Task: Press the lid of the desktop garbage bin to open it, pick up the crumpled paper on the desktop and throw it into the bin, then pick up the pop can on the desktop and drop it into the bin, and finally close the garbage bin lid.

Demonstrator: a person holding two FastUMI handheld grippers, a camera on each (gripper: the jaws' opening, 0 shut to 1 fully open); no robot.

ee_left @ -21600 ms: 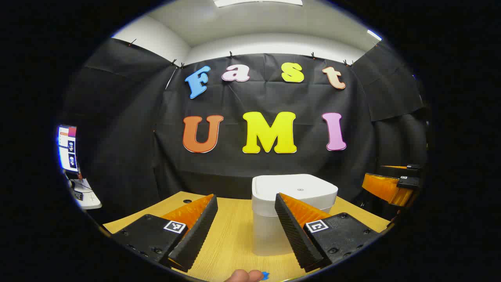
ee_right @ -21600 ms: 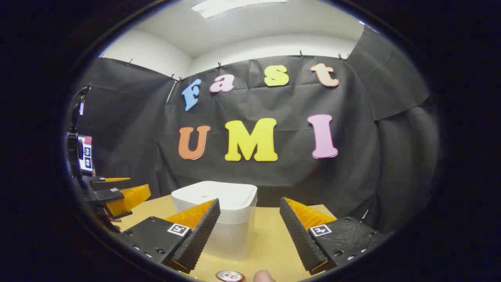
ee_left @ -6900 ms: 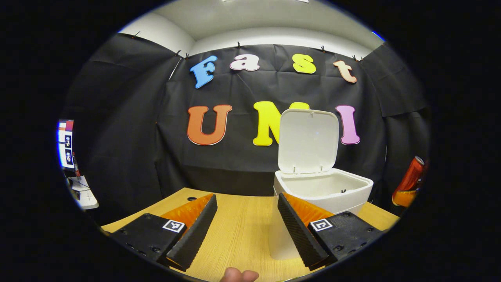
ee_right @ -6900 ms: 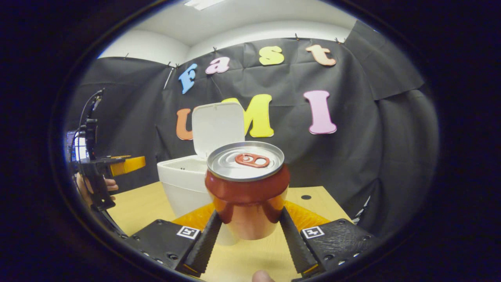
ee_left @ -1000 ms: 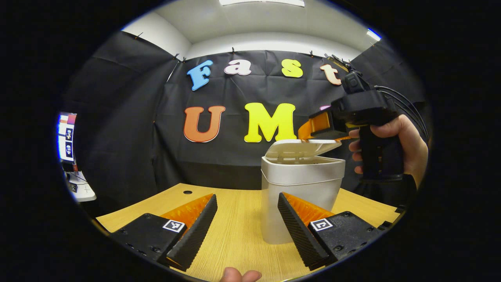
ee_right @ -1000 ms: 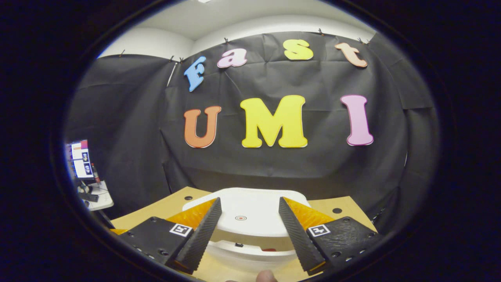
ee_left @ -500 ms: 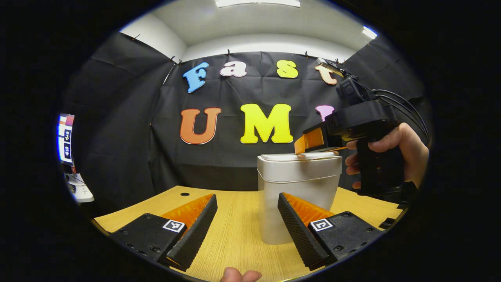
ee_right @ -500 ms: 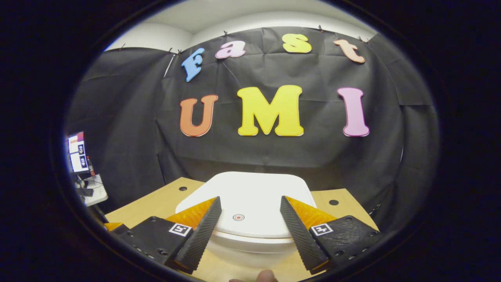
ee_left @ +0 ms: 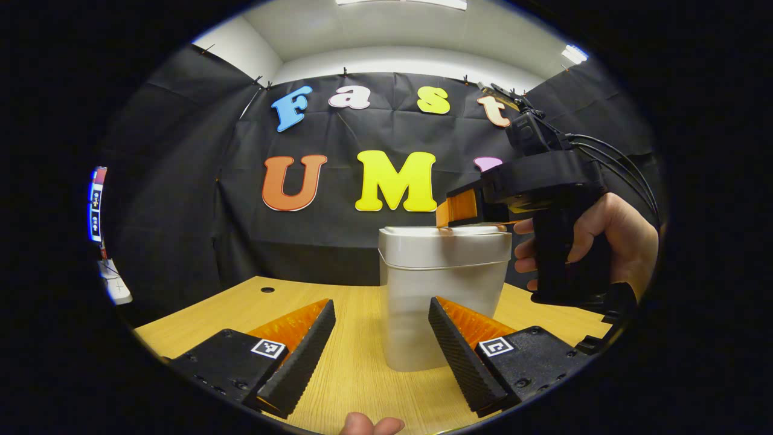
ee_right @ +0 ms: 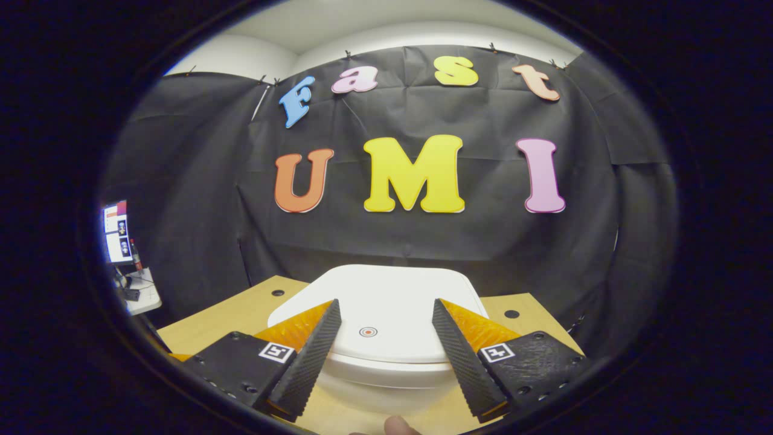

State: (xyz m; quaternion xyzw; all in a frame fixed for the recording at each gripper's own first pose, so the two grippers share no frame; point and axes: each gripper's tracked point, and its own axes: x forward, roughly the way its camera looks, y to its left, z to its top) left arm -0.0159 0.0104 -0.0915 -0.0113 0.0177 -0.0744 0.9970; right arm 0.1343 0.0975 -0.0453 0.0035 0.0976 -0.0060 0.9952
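Observation:
The white desktop bin stands on the wooden desk with its lid down flat. My right gripper is open and hovers just over the lid, one finger on each side of the lid's small round button. In the left gripper view the same right gripper rests at the lid's top, held by a hand. My left gripper is open and low over the desk, with the bin just beyond its fingers. The bin's inside is hidden.
The wooden desk has small round holes near its far edge. A lit screen and a small white table stand off to the left. Black cloth closes the back.
The lid went from half raised to fully down under my right gripper, which sank with it. My left gripper shifted slightly, so the bin sits a little further left in its view.

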